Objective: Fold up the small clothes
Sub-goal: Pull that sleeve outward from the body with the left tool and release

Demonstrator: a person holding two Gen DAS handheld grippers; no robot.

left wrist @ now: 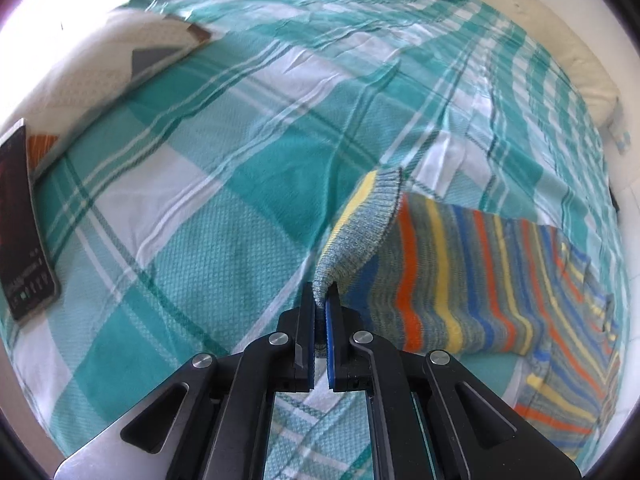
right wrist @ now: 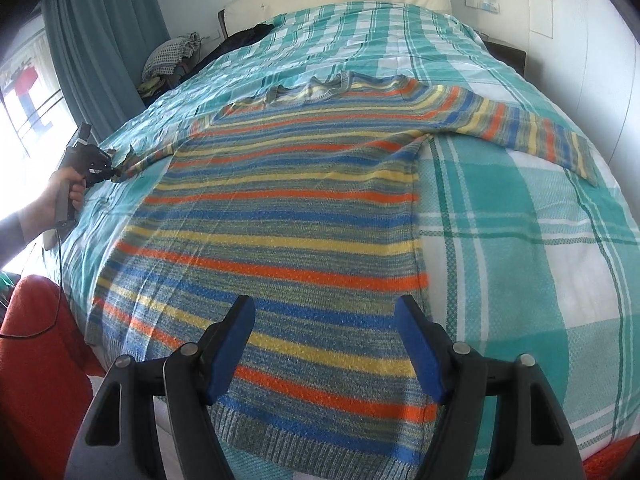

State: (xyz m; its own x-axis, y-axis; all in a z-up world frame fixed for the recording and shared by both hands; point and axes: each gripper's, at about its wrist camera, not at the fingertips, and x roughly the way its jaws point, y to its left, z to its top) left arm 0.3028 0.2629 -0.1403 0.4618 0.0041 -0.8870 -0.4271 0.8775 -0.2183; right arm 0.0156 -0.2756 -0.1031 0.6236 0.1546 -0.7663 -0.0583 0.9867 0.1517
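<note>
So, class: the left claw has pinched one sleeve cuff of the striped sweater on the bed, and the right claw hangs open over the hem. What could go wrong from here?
1. The left claw grips only the edge of the sleeve cuff, so the knit may slip out when pulled.
2. The right claw is open and pins nothing, so the whole sweater may drag across the bedspread rather than fold.
3. The other sleeve lies spread out; a crooked fold could bunch it.

1 striped sweater (right wrist: 280, 216), 1 plaid bedspread (right wrist: 520, 240), 2 tools: left tool (left wrist: 320, 312), right tool (right wrist: 326, 344), 1 hand (right wrist: 60, 192).
</note>
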